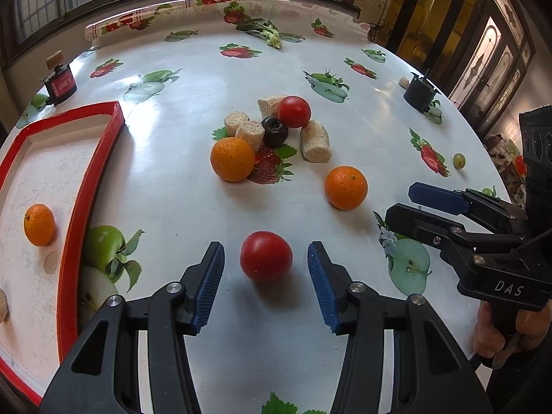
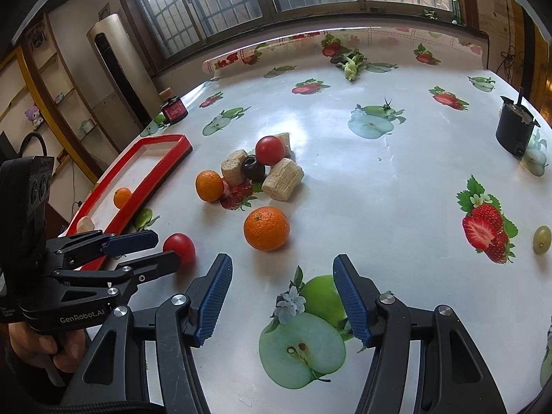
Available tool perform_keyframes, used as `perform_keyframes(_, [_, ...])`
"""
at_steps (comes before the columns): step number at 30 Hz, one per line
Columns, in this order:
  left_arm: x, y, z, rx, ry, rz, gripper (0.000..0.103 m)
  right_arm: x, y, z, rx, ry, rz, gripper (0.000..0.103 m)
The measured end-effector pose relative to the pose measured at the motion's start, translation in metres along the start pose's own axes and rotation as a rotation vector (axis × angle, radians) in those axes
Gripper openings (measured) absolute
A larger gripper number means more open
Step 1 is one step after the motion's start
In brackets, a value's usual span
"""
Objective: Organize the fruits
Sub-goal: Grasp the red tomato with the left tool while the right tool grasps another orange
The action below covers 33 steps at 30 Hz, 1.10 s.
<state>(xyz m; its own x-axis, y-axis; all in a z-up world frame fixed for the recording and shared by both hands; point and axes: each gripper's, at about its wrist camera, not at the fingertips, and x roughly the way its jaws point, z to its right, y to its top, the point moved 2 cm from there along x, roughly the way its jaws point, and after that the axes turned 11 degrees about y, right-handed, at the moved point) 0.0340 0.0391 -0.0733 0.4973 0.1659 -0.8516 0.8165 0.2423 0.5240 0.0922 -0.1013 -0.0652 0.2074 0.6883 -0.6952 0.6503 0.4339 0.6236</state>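
Observation:
My left gripper (image 1: 265,258) is open with a red tomato (image 1: 266,256) on the table between its blue pads, not gripped; the tomato also shows in the right wrist view (image 2: 179,247). My right gripper (image 2: 282,269) is open and empty, just short of an orange (image 2: 266,228). That orange (image 1: 345,187) lies to the right in the left wrist view. A second orange (image 1: 232,159), another tomato (image 1: 294,111), a dark fruit (image 1: 274,131) and several bread pieces (image 1: 315,141) form a pile mid-table. A red-rimmed tray (image 1: 70,214) at left holds a small orange (image 1: 39,224).
A green grape (image 2: 541,239) lies at the right near the table edge. A black container (image 2: 514,131) stands far right, a dark red jar (image 1: 59,81) far left, and a leafy vegetable (image 1: 267,31) at the back. The tablecloth carries printed fruit pictures.

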Motion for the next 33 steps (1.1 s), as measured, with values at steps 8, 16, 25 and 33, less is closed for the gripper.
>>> perform_keyframes(8, [0.002,-0.006,-0.014,-0.017,-0.025,-0.003,0.029,0.029,0.012,-0.006,-0.023,0.006,-0.040,0.063])
perform_keyframes(16, [-0.013,-0.009,-0.034,-0.066,-0.036,0.023,0.029,0.056,0.017,-0.014,-0.068,-0.045,-0.082,0.038])
perform_keyframes(25, [-0.032,-0.015,-0.050,-0.096,-0.027,0.054,0.029,0.041,0.016,-0.039,-0.104,-0.011,-0.058,0.037])
perform_keyframes(33, [-0.046,-0.025,-0.069,-0.131,-0.004,0.075,0.029,0.032,0.016,-0.072,-0.155,0.029,-0.045,0.037])
